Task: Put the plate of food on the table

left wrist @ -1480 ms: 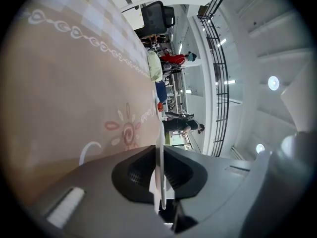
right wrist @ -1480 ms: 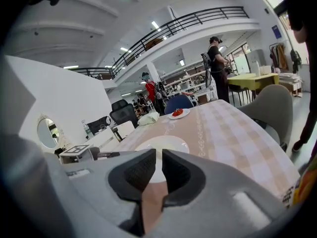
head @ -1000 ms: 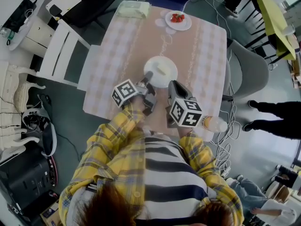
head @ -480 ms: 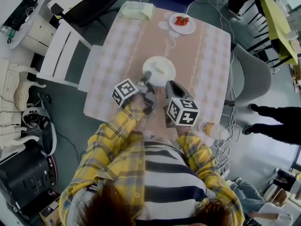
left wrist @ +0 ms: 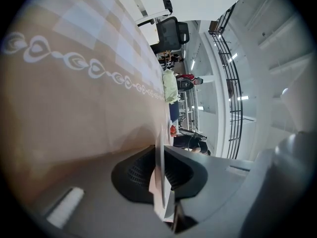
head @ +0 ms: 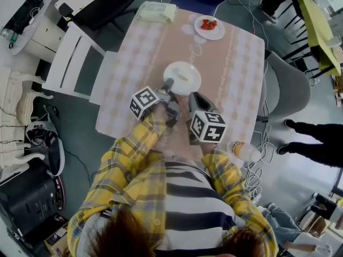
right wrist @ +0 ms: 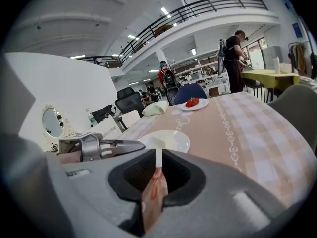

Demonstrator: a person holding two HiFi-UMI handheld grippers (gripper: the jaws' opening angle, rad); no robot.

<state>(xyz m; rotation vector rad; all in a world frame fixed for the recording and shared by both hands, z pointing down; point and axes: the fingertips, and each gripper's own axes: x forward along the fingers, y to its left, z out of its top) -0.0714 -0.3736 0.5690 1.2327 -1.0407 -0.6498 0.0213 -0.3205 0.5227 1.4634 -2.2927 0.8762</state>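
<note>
A white plate [head: 194, 74] with a pale piece of food [head: 184, 78] sits in the middle of the checked table [head: 236, 90]. My left gripper [head: 169, 83] is at the plate's near-left rim. In the left gripper view, its jaws [left wrist: 161, 175] are shut on a thin white edge, the plate's rim [left wrist: 160, 152]. My right gripper [head: 193, 97] hovers just to the right, short of the plate [right wrist: 173, 140]. Its jaws [right wrist: 158, 175] are shut, with a peach patterned strip showing in the slit. The left gripper's tip [right wrist: 141, 144] points at the plate.
A small plate of strawberries [head: 209, 27] stands at the table's far end, a pale green cloth [head: 155, 10] at the far left corner. A white chair [head: 75, 58] stands to the left and a grey chair [head: 289, 84] to the right. A bottle [head: 244, 150] is by my right arm.
Nothing has visibly changed apart from a slight shift of the head view; both grippers and the plate keep their places.
</note>
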